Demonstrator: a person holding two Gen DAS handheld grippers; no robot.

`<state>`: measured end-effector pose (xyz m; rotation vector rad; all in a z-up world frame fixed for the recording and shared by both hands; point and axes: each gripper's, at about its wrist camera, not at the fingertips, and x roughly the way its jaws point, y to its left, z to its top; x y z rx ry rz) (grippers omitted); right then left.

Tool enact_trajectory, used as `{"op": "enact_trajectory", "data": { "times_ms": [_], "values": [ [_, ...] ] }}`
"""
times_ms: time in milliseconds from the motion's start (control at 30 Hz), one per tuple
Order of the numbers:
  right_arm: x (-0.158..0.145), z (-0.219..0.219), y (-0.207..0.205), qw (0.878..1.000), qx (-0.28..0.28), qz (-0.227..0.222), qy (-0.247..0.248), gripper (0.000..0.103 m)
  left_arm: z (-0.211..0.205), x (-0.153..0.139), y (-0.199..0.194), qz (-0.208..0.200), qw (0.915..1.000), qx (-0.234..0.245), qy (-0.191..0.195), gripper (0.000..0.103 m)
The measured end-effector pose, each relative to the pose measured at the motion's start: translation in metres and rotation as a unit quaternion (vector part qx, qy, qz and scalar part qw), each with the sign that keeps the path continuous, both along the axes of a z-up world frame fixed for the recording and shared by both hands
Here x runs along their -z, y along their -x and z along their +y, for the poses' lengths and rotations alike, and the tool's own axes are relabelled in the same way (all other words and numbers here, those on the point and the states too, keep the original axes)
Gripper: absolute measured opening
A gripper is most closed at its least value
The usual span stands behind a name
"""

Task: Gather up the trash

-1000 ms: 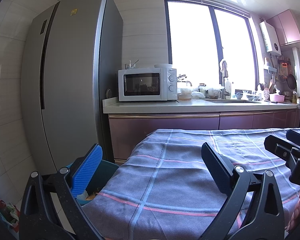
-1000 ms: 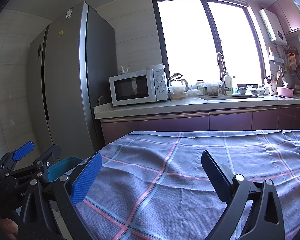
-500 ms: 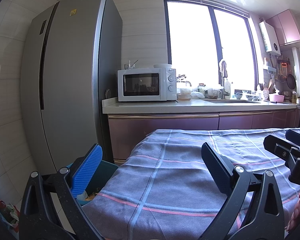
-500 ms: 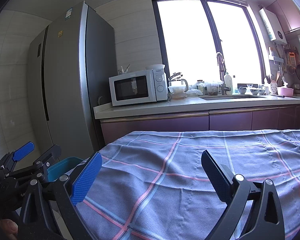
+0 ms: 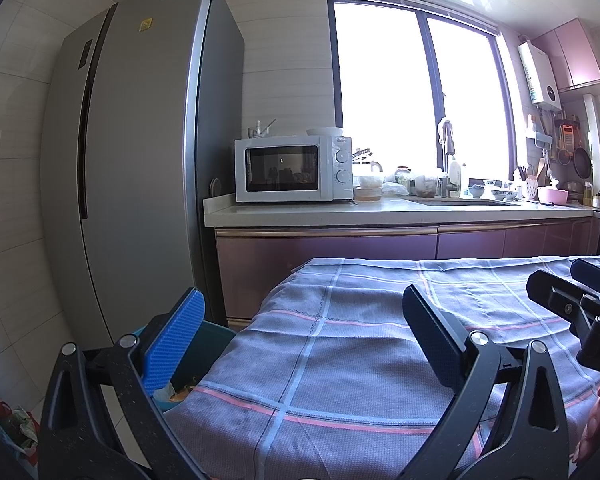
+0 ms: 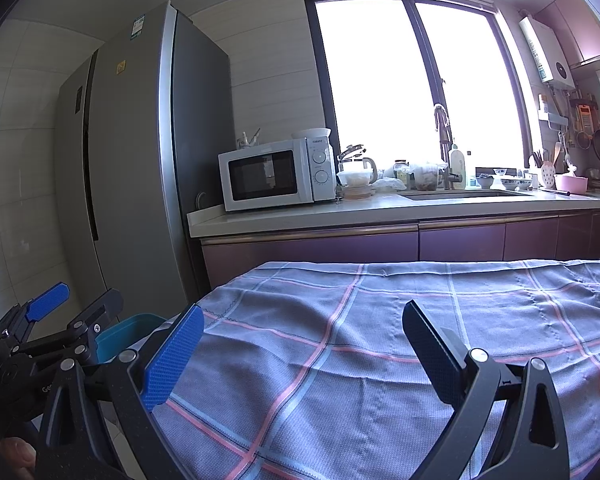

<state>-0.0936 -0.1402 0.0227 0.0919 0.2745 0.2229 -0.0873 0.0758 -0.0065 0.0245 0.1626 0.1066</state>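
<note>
My left gripper (image 5: pixel 304 320) is open above the left end of a table covered by a grey-blue plaid cloth (image 5: pixel 360 344), with nothing between its fingers. A teal bin (image 5: pixel 208 344) stands on the floor just past that table end, behind the blue left pad (image 5: pixel 176 340). Some scraps (image 5: pixel 176 390) show inside it. My right gripper (image 6: pixel 304 344) is open too and holds nothing, over the cloth (image 6: pixel 380 320) further right. Its view shows the left gripper (image 6: pixel 76 304) and the bin (image 6: pixel 120 336) at lower left. The right gripper (image 5: pixel 568 284) reaches in at the left wrist view's right edge.
A tall grey fridge (image 5: pixel 140 180) stands left of the bin. Behind the table runs a counter (image 5: pixel 380 212) with a white microwave (image 5: pixel 292 174), jars, a sink and bowls under a bright window. A bag with red and green contents (image 5: pixel 12 424) lies on the floor at lower left.
Both grippers stay open and almost still. The left wrist view has only drifted very slightly.
</note>
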Motion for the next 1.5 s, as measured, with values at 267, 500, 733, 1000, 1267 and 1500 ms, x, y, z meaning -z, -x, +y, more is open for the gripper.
{"op": "enact_trajectory", "data": {
  "times_ms": [267, 500, 733, 1000, 1267, 1500],
  "values": [
    [0.000, 0.000, 0.000, 1.000, 0.000, 0.001, 0.000, 0.096, 0.000, 0.001, -0.001, 0.000, 1.0000, 0.001, 0.000, 0.097],
    [0.000, 0.000, 0.001, 1.000, 0.002, 0.001, -0.001, 0.096, 0.000, 0.001, -0.001, 0.000, 1.0000, 0.001, -0.001, 0.097],
    [0.000, 0.000, 0.001, 1.000, 0.002, 0.001, -0.002, 0.096, -0.001, 0.002, -0.001, 0.000, 1.0000, 0.001, -0.001, 0.097],
    [0.000, 0.000, 0.001, 1.000, 0.002, 0.002, -0.002, 0.096, -0.002, 0.004, -0.003, 0.001, 1.0000, 0.001, -0.002, 0.097],
    [0.001, -0.004, 0.000, 1.000, 0.003, 0.004, -0.005, 0.096, -0.002, 0.005, -0.005, 0.007, 1.0000, 0.006, 0.004, 0.097],
    [0.003, -0.012, -0.002, 1.000, 0.006, 0.006, -0.012, 0.096, -0.007, 0.009, -0.011, 0.017, 0.9998, 0.014, -0.002, 0.097]
  ]
}}
